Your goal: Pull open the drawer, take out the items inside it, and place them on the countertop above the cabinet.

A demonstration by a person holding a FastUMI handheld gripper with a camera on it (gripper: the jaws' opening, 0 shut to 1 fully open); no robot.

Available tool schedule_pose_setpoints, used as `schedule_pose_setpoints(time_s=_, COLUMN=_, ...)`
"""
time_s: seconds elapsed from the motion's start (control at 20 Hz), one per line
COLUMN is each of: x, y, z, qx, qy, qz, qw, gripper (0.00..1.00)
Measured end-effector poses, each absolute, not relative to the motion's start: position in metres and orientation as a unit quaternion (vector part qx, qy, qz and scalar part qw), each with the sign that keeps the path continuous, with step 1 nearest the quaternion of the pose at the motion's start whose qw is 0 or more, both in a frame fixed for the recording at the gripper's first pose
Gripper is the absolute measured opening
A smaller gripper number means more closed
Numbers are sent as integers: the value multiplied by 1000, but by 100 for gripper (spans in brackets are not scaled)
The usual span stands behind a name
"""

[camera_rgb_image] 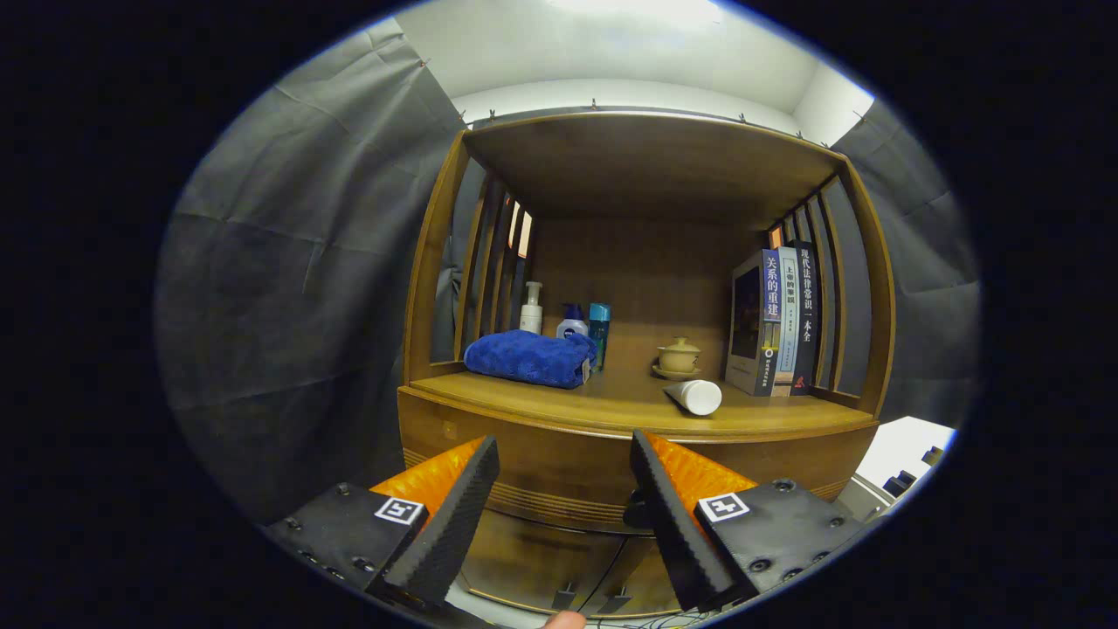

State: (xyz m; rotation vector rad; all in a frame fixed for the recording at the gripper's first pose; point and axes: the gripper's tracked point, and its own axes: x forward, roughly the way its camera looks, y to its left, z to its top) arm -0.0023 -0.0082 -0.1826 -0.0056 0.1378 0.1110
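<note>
Fingers (563,489) spread wide w/ nothing between, just before drawer (559,489); white tube (694,396) lies on countertop (611,404).

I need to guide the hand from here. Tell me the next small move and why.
Probably ease the gripper forward and slightly down toward the curved wooden drawer front. Its orange-and-black fingers stand open and empty ahead of the drawer, which looks closed. A white tube already lies on the wooden countertop. I cannot make out a handle.
</note>
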Motion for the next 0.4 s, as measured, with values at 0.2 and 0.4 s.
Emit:
schedule_pose_setpoints(time_s=0.2, x=-2, y=-8, z=-184, qx=-3, qy=70, qz=55, qw=996, gripper=98)
schedule_pose_setpoints(time_s=0.4, x=-2, y=-8, z=-185, qx=-3, qy=70, qz=55, qw=996, gripper=98)
